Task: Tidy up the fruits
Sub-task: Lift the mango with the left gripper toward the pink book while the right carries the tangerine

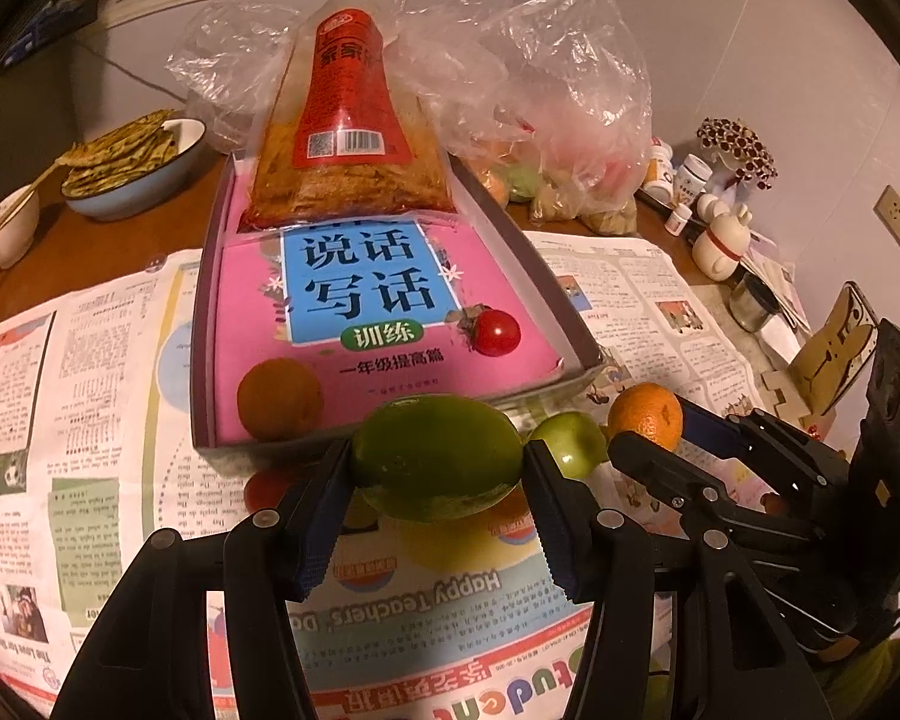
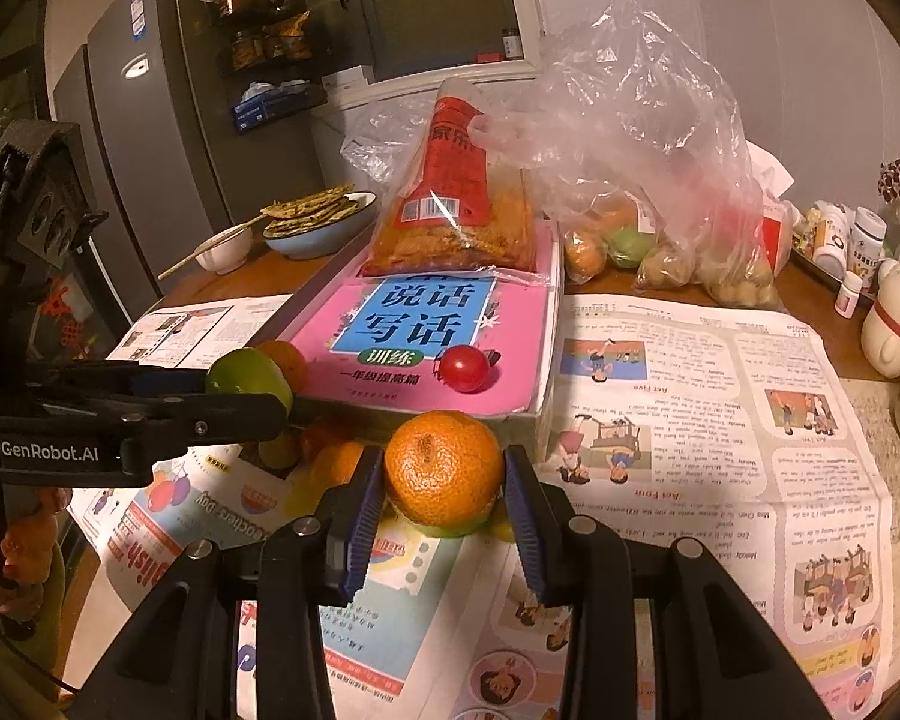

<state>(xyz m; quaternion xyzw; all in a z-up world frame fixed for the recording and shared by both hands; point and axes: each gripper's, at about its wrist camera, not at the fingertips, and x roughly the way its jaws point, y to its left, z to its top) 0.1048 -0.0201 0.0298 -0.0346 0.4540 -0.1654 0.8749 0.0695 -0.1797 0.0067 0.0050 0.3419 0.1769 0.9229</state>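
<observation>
My left gripper (image 1: 435, 462) is shut on a large green citrus fruit (image 1: 435, 450), held above the newspaper just in front of a shallow box (image 1: 576, 324). In the box a pink book (image 1: 390, 324) carries an orange (image 1: 279, 399) and a cherry tomato (image 1: 496, 332). My right gripper (image 2: 444, 474) is shut on a mandarin orange (image 2: 444, 468) close to the box's near edge. A small green fruit (image 1: 570, 444) lies between the two grippers. The left gripper (image 2: 240, 387) with its green fruit (image 2: 249, 375) shows at the left of the right wrist view.
A red snack packet (image 1: 348, 120) leans at the back of the box. Plastic bags of fruit (image 2: 660, 228) sit behind on the right. A bowl of flatbreads (image 1: 132, 162), a small bowl with chopsticks (image 1: 6, 228), bottles and a figurine (image 2: 894, 312) line the table. Loose fruits (image 2: 330, 456) lie on the newspaper (image 2: 720, 420).
</observation>
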